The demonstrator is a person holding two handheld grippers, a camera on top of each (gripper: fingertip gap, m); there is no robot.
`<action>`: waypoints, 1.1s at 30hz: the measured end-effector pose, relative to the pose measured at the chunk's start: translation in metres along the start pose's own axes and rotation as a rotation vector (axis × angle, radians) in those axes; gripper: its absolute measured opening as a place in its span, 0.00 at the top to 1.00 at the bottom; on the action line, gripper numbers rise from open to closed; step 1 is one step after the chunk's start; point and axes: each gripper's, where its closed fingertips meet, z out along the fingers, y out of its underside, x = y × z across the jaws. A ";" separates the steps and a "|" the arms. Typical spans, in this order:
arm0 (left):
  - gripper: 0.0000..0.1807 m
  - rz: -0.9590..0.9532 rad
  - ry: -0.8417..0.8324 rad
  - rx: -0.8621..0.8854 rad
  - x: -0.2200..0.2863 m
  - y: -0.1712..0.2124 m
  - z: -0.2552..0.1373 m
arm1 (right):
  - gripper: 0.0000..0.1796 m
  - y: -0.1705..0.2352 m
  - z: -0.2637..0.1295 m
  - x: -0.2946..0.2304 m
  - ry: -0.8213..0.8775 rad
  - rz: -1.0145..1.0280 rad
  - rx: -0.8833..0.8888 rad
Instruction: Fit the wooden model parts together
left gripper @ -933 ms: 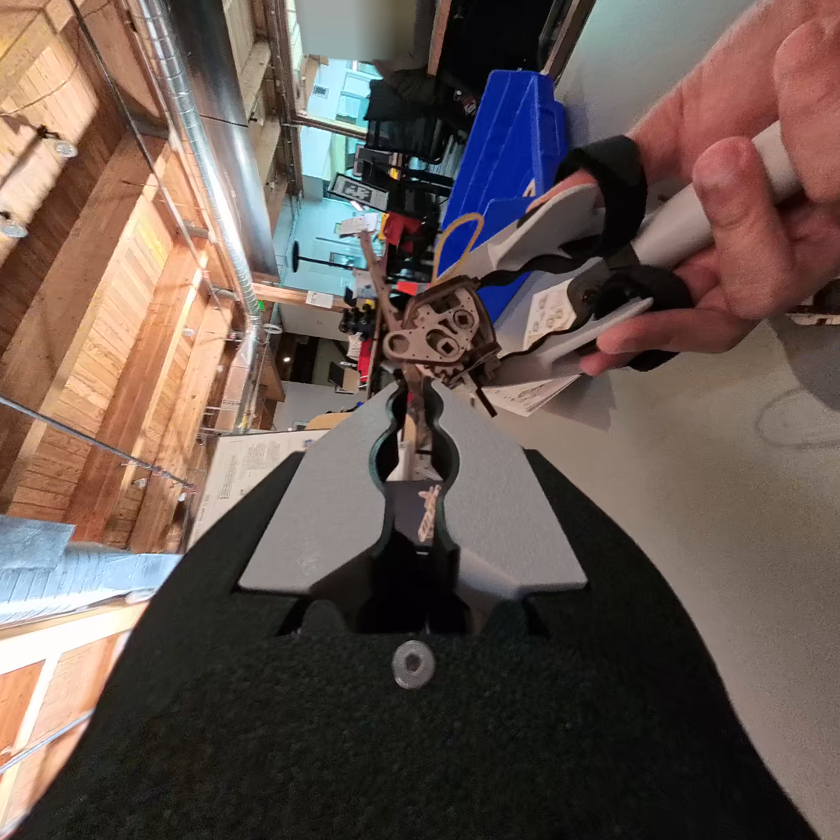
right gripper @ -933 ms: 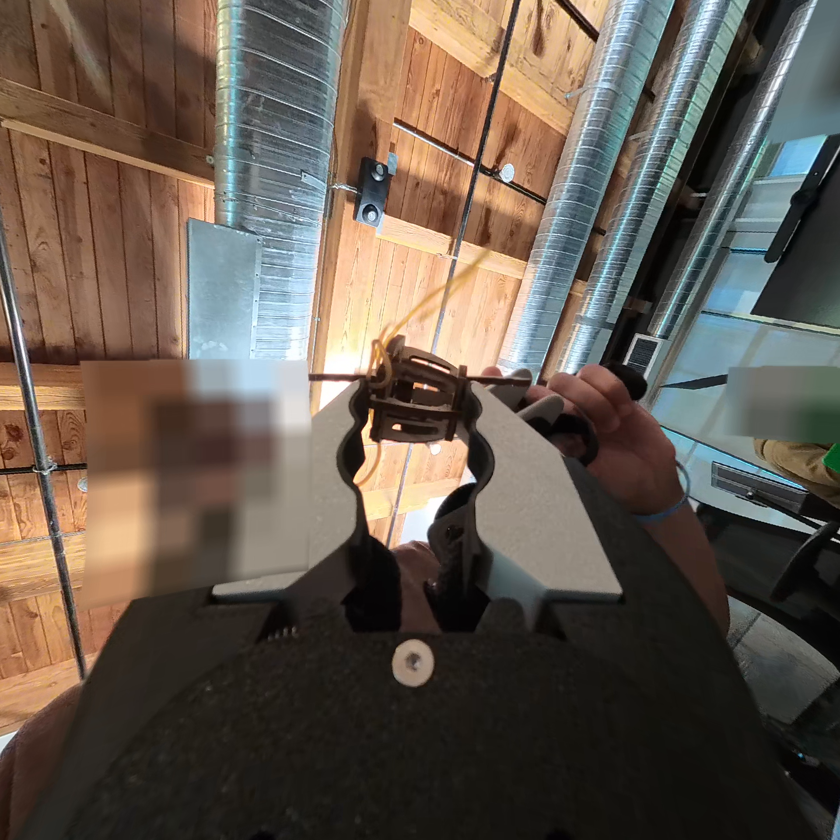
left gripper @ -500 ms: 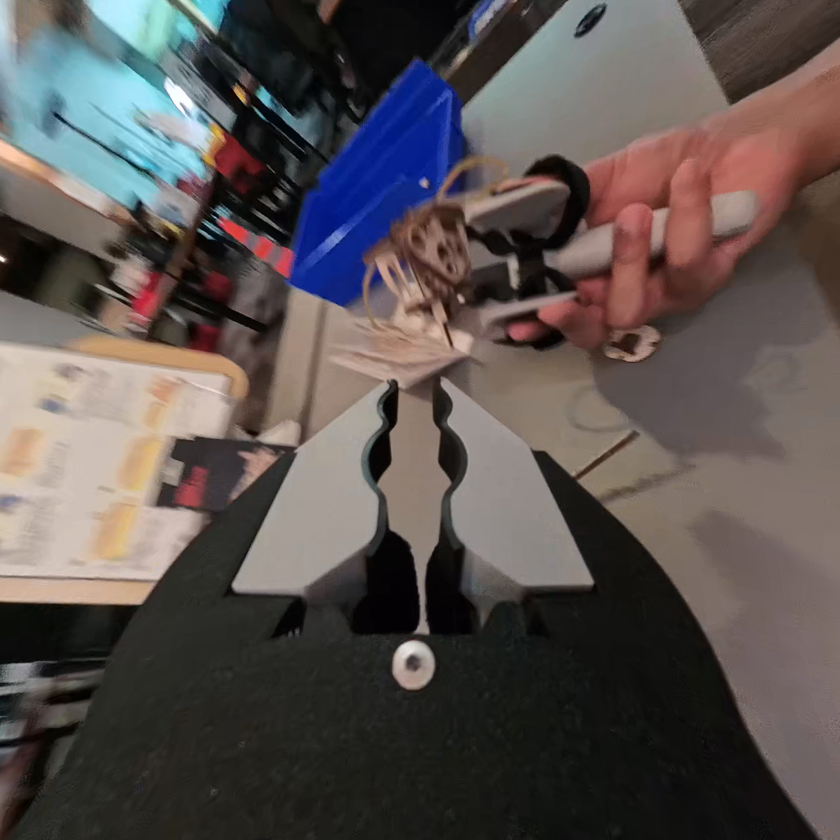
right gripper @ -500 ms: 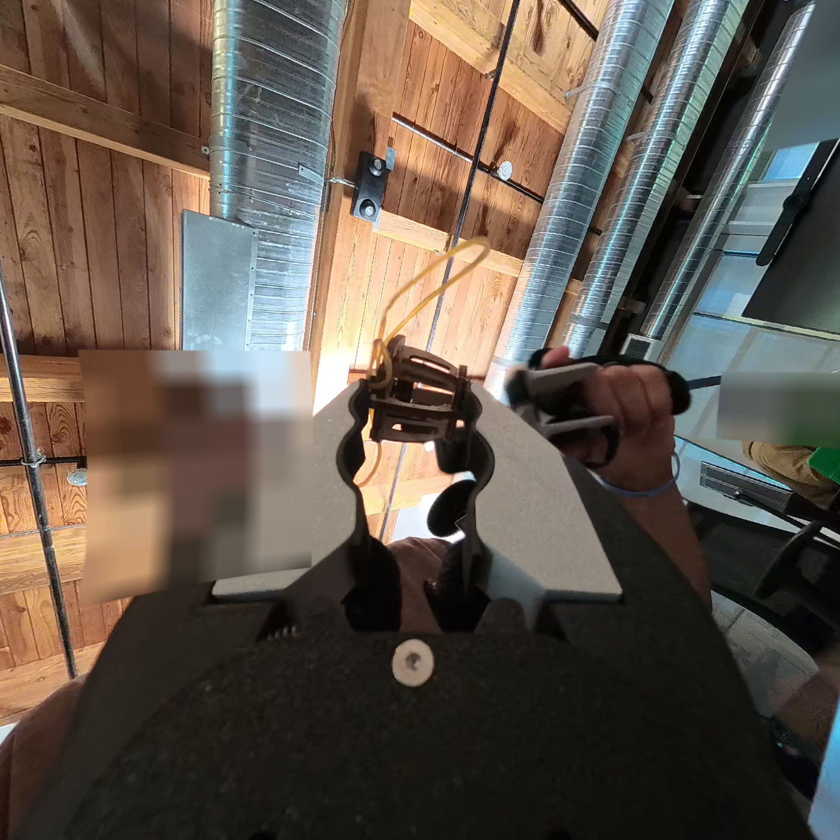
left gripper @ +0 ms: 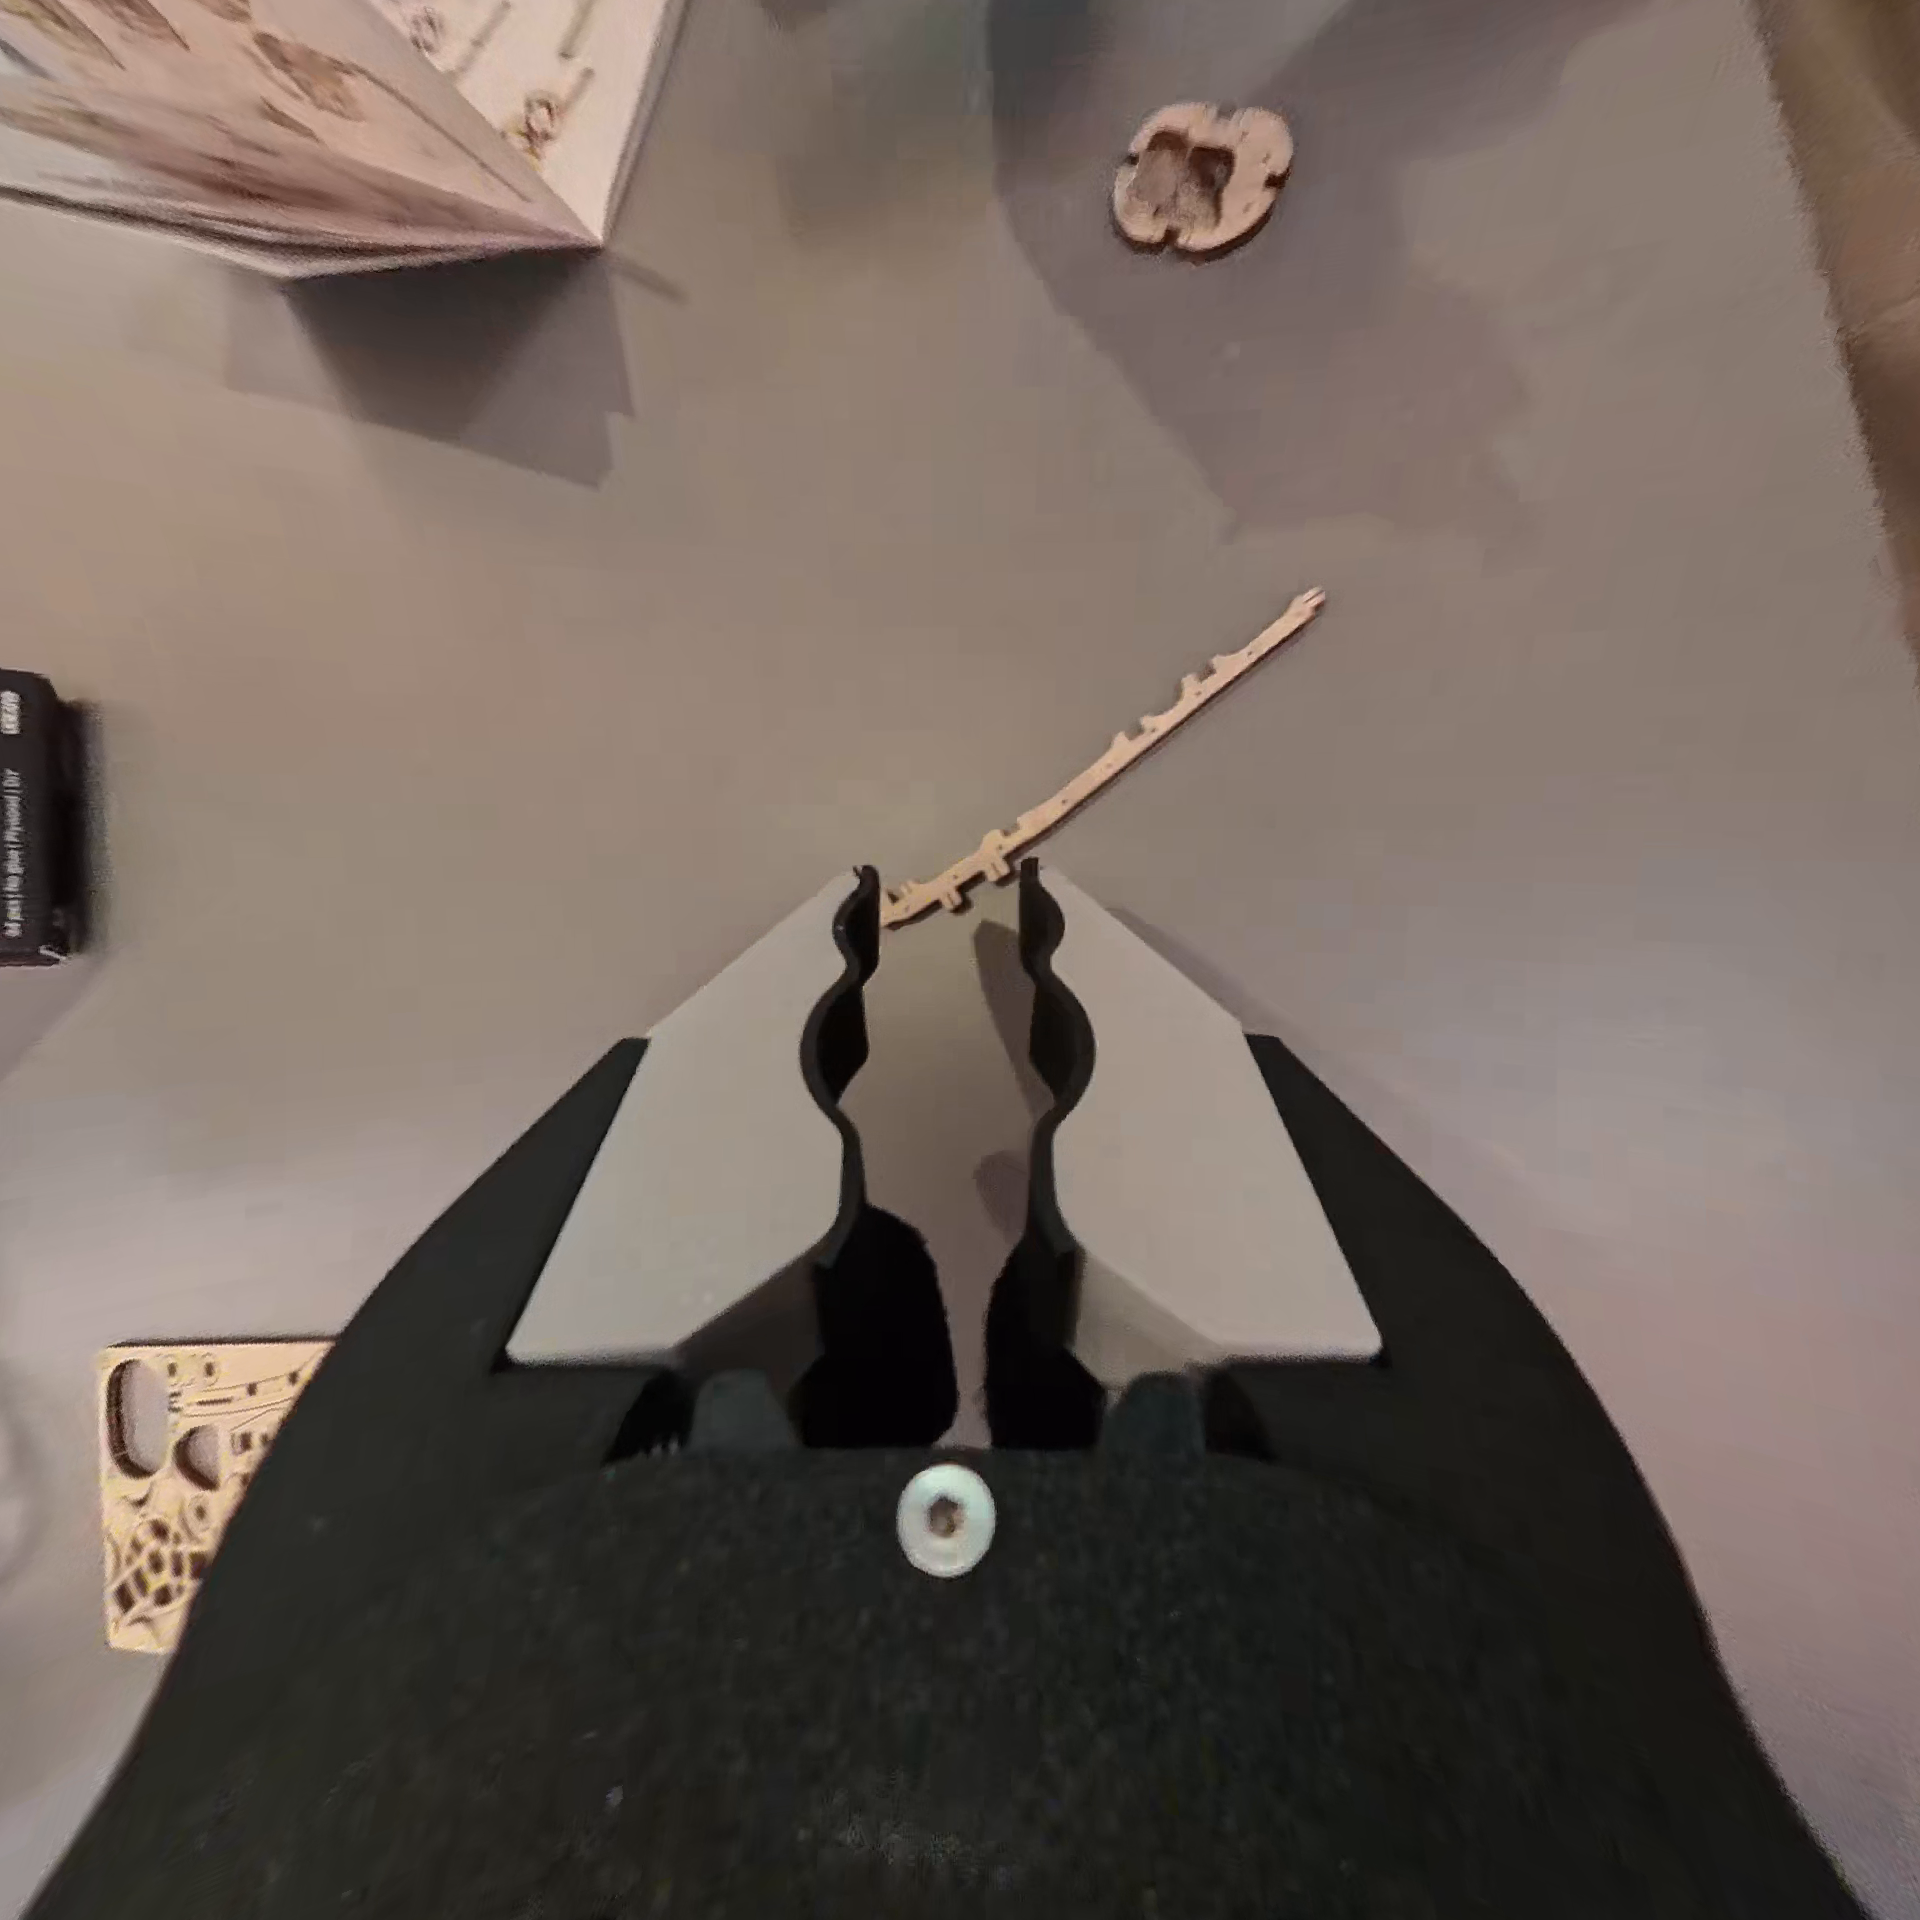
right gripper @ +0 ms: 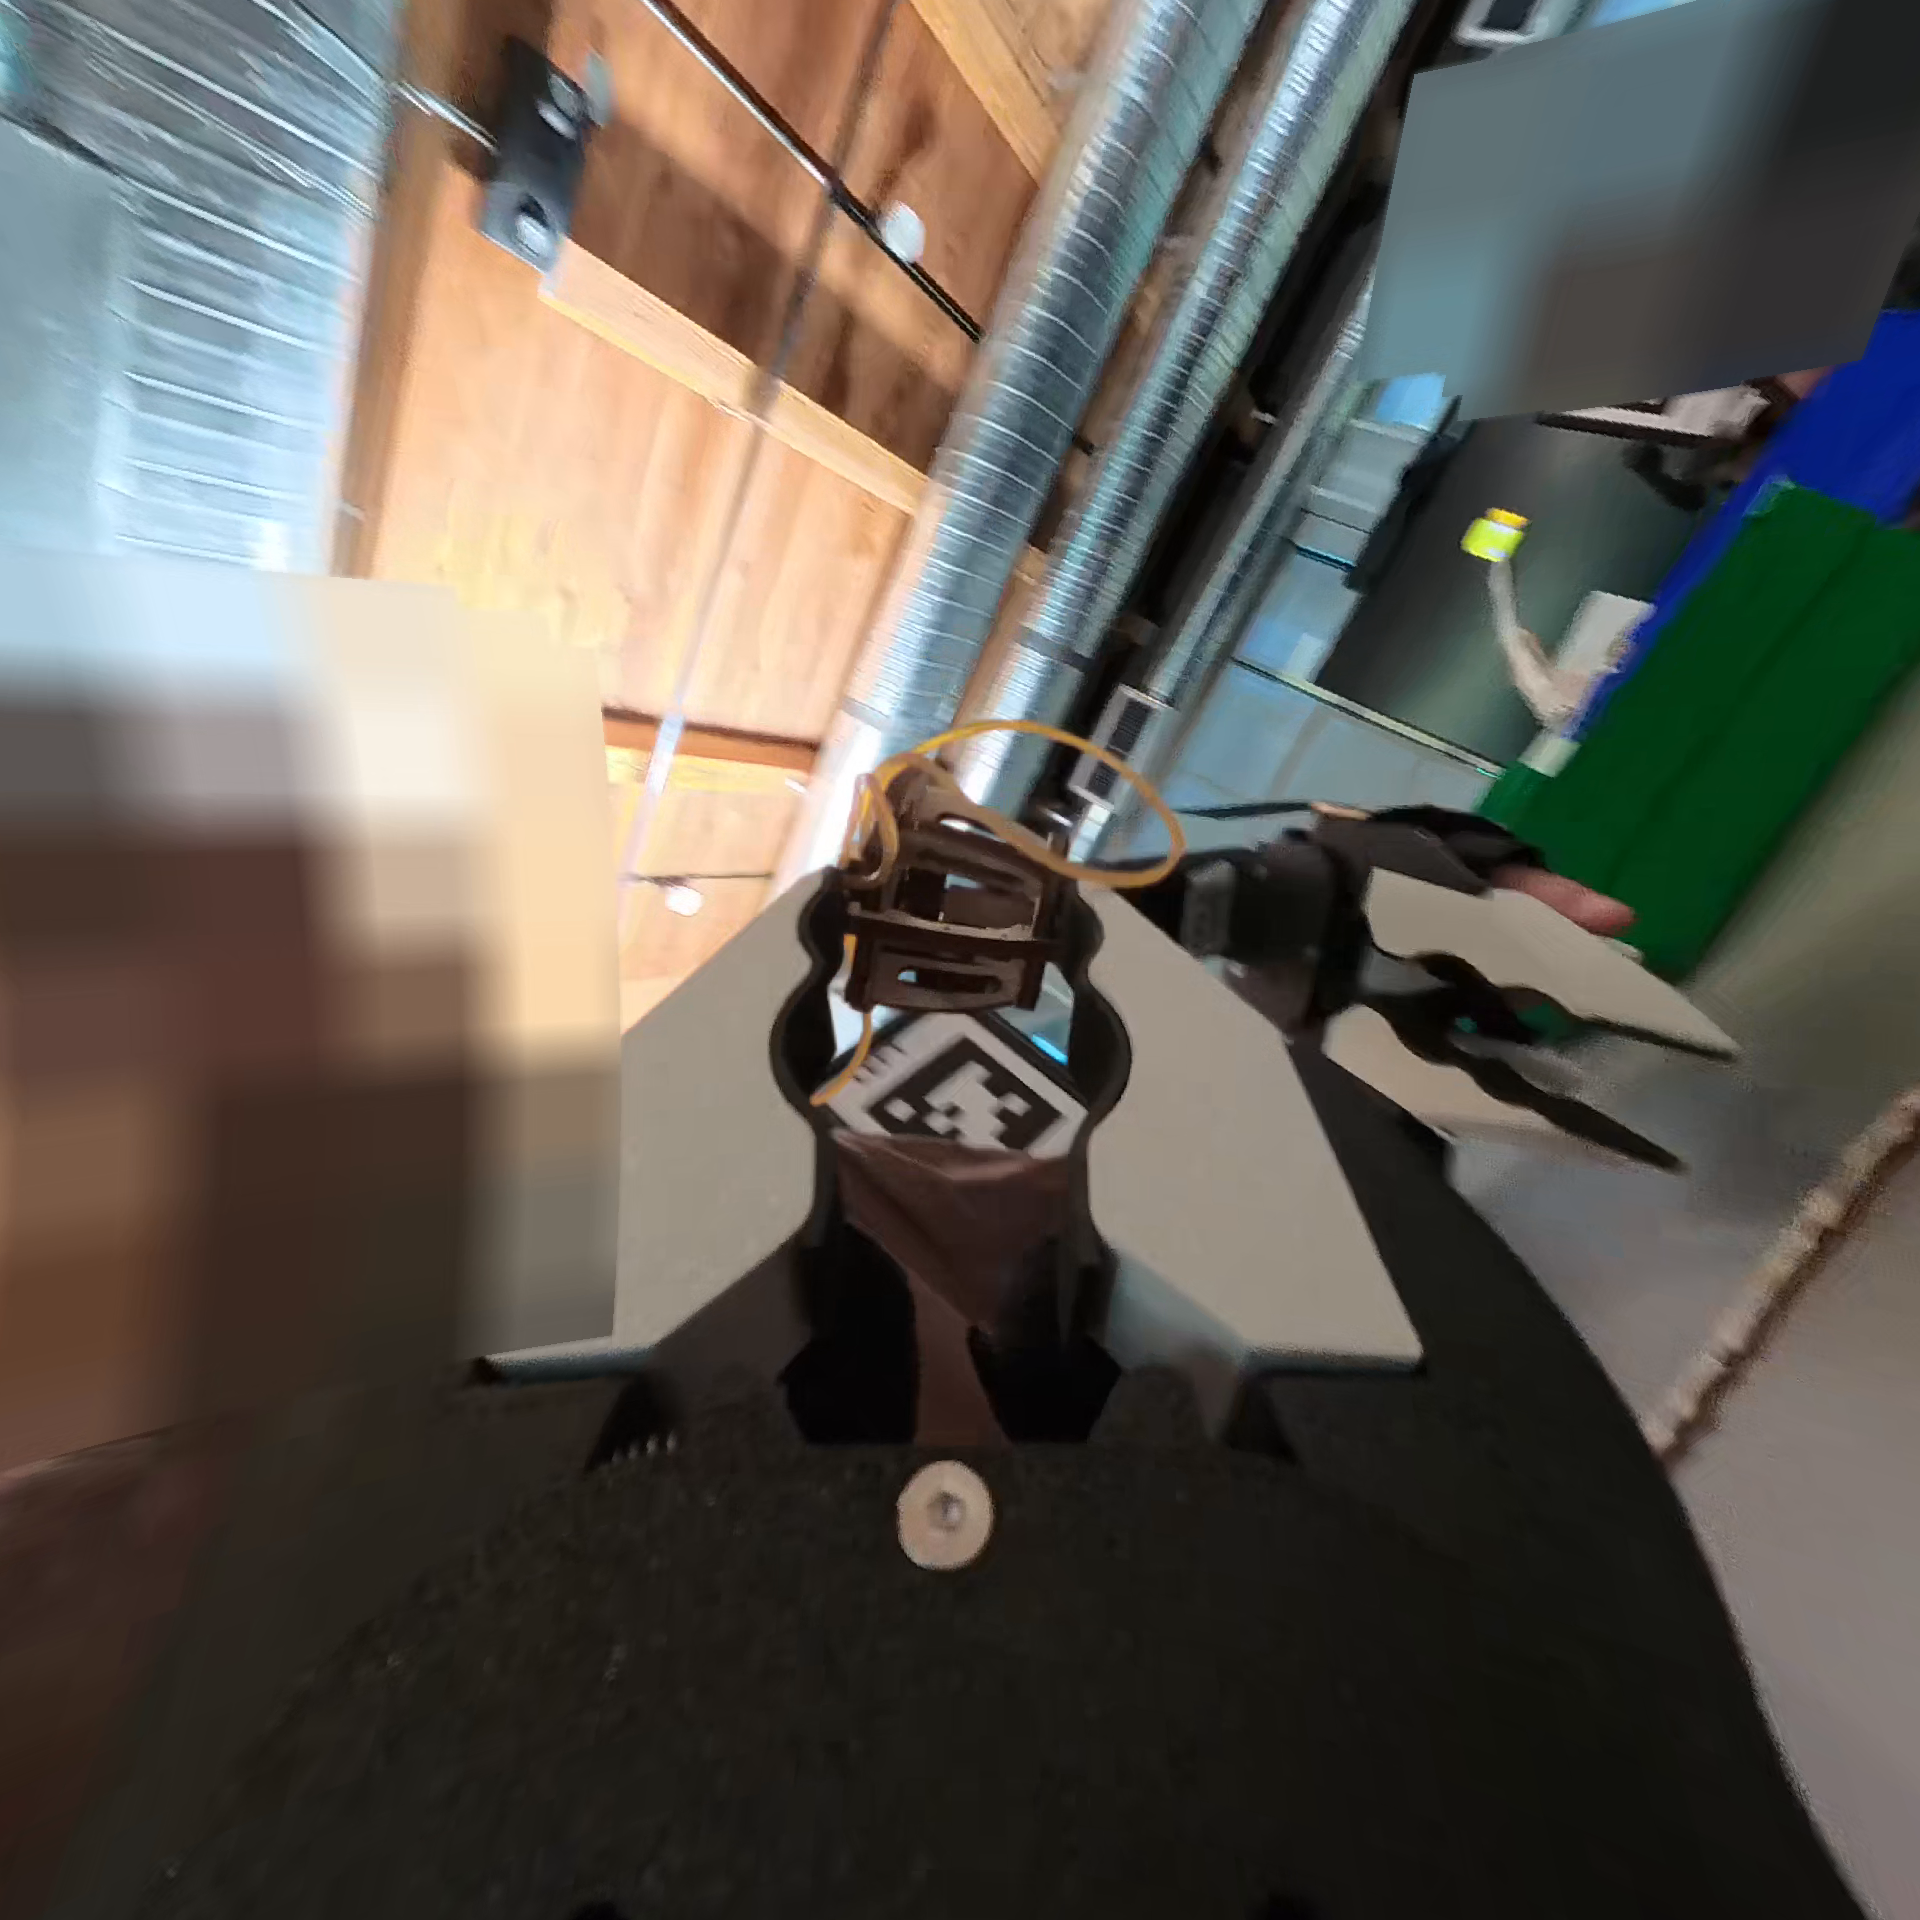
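Note:
My left gripper (left gripper: 943,883) is open and empty, pointing down at the grey table (left gripper: 520,675). A thin notched wooden strip (left gripper: 1101,764) lies on the table, its near end between my fingertips. A round wooden disc part (left gripper: 1200,177) lies farther off. My right gripper (right gripper: 951,914) is shut on a dark wooden model assembly (right gripper: 945,914) with a yellow rubber band (right gripper: 1049,800) looped on it, held up in the air. The left gripper also shows in the right wrist view (right gripper: 1507,1029), lower to the right.
A folded instruction booklet (left gripper: 343,135) lies at the far left of the table. A black box (left gripper: 36,821) sits at the left edge. A laser-cut wooden parts sheet (left gripper: 187,1475) lies near left. Blue and green bins (right gripper: 1766,675) stand behind.
My left gripper let go of the strip piece at the model, opened, and swung down to the table over the notched strip. The right gripper tilted, still holding the assembly.

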 end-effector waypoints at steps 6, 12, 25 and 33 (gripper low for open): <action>0.91 -0.231 -0.193 -0.053 -0.037 0.016 0.005 | 0.77 -0.007 -0.060 0.061 0.710 -0.478 -0.230; 0.82 -0.889 0.036 0.203 -0.030 0.027 0.009 | 0.77 -0.027 -0.088 0.089 1.019 -0.792 -0.459; 0.80 -0.929 -0.373 0.343 -0.081 0.058 -0.026 | 0.77 -0.079 -0.040 0.163 1.402 -0.897 -0.762; 0.80 -0.671 -0.450 0.142 -0.066 0.054 -0.005 | 0.77 -0.100 -0.025 0.173 1.440 -1.145 -0.759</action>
